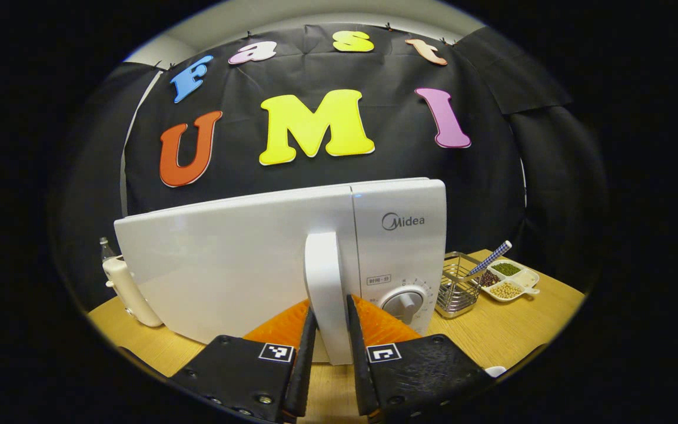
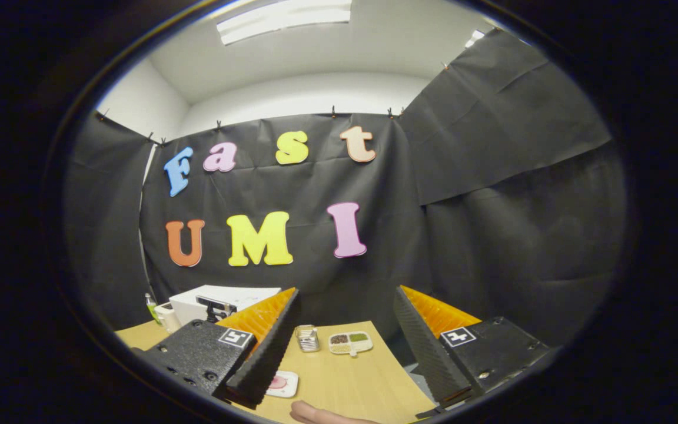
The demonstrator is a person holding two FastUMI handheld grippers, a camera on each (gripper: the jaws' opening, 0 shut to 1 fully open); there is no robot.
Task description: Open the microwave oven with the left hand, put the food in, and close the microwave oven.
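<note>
While door shut: microwave oven (image 1: 280, 259) sits on wooden table (image 1: 504, 330), near back wall, wire basket (image 1: 457, 285) and sectioned dish of beans (image 1: 509, 282) to its right. Likely heavy, rigid, door panel glossy and slippery; best hold judged at upright door handle (image 1: 324, 282), stiff, bar-shaped. Left gripper (image 1: 332, 330): fingers narrowly apart, flanking handle, contact uncertain. Right gripper (image 2: 345, 330): spread wide, holds nothing, above table with small food plate (image 2: 283, 384) below.

Left gripper view: close up, facing the microwave (image 1: 280, 259) front. Right gripper view: farther back, higher. Both share the desk (image 2: 345, 377) and divided dish (image 2: 350, 343).
</note>
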